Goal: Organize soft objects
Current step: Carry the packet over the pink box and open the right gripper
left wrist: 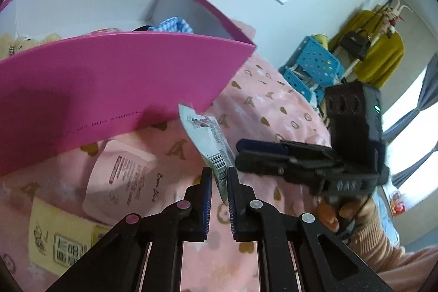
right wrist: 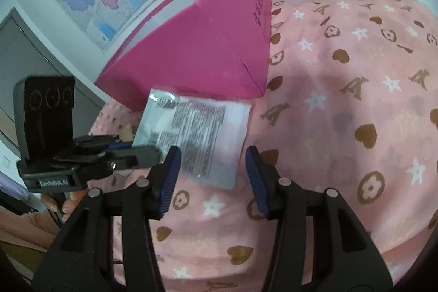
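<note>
A thin white packet (left wrist: 209,133) with printed text and barcodes hangs in the air above the bed, and my left gripper (left wrist: 219,179) is shut on its lower edge. In the right wrist view the same packet (right wrist: 197,133) faces the camera flat, with the left gripper (right wrist: 145,153) clamping it from the left. My right gripper (right wrist: 213,168) stands open, its blue pads on either side of the packet's lower part and not pressing it. An open pink box (left wrist: 104,78) stands just behind the packet, with soft items inside.
A pink packet (left wrist: 120,177) and a yellow packet (left wrist: 63,237) lie on the pink patterned bedspread (right wrist: 342,100) below the box. A blue checked cloth (left wrist: 175,25) and a plush toy (left wrist: 13,43) show inside it. Blue plastic crates (left wrist: 312,67) stand by the wall.
</note>
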Demonstrator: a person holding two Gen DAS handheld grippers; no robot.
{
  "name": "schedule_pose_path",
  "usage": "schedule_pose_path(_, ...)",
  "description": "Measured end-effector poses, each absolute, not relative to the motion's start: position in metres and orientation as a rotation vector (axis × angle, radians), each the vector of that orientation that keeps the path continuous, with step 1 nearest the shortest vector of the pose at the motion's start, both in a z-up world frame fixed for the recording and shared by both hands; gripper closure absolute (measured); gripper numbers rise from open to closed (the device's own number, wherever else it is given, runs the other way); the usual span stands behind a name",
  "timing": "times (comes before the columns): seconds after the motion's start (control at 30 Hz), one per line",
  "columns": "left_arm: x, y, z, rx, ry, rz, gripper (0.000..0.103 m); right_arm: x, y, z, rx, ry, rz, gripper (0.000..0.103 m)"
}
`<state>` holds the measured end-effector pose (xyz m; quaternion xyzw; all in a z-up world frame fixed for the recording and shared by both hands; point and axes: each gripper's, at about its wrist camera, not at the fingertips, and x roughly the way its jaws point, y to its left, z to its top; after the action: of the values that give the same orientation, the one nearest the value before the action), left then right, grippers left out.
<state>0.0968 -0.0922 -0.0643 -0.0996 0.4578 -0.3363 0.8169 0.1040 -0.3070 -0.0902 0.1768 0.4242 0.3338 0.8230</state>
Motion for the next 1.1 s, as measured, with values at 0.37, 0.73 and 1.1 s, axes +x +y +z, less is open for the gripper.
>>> schedule_pose_path(0.37,0.078,-0.058,-0.046,-0.281,0.918,-0.791,0.094,0.109,-0.301,-0.096,0.565,0.908,0.855,0.032)
schedule_pose_path(0.73,0.075,-0.038,-0.036,-0.297,0.908,-0.758,0.094,0.101,-0.286,-0.060,0.489,0.832,0.896,0.087)
schedule_pose_path(1.1,0.101,-0.037,0.017,-0.230,0.806,-0.722,0.091,0.121,-0.272,0.013,0.353,0.677,0.886,0.088)
